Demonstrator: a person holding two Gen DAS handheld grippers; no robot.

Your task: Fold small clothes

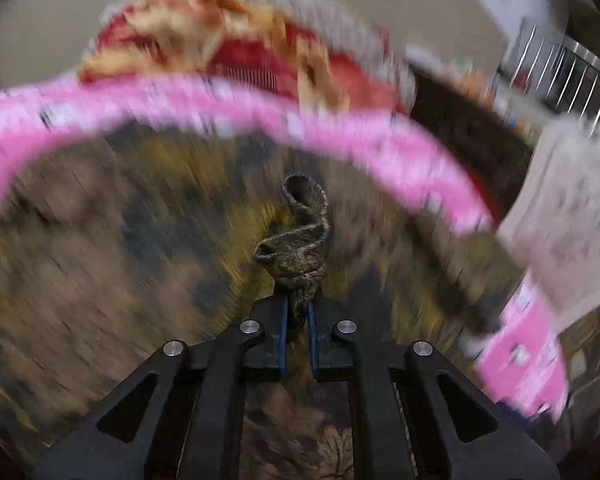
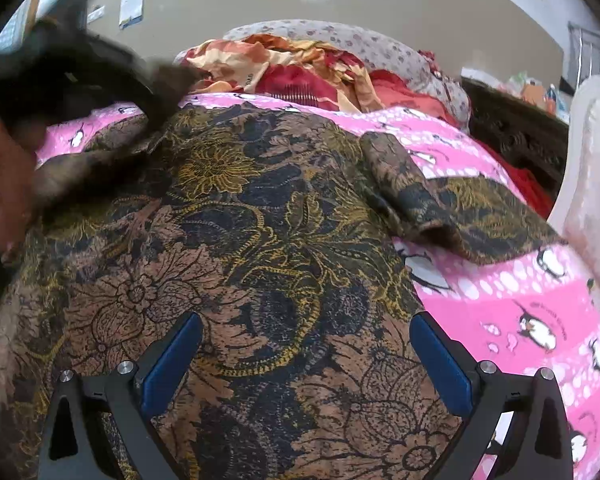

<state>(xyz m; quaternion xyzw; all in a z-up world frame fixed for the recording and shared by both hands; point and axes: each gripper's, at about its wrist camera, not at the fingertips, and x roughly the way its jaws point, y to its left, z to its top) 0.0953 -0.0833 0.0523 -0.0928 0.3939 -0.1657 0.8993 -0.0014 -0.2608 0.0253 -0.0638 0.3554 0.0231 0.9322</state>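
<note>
1. Two grippers in play. Left gripper [image 1: 298,320], lower centre of the left wrist view: fingers closed almost fully on a bunched, twisted edge of the batik shirt [image 2: 236,264]. The pinched wad stands up just past the fingertips. Rest of that view is motion-blurred; detail beyond the wad not readable.
2. Right gripper [image 2: 306,360], bottom of the right wrist view: blue-padded fingers [image 2: 172,364] spread wide, holding nothing. Body of the shirt lies directly under and between them. Cannot tell whether the pads touch the cloth.
3. Shirt lies spread on the pink penguin bedsheet [image 2: 520,312]. Long axis runs from the bottom of the frame toward upper centre. One sleeve [image 2: 460,208] sticks out flat toward the right of the frame, onto the sheet.
4. Key relation: the left gripper, blurred at upper left of the right wrist view, lifts the shirt's left-hand edge there. Judgement: that side is being carried across the body, so the left hand is the working one; the right is nearer the hem and placed to pin it.
5. Farthest: heap of red and orange bedding [image 2: 300,68] beyond the sheet, pale cushion [image 2: 592,160] at right edge.
</note>
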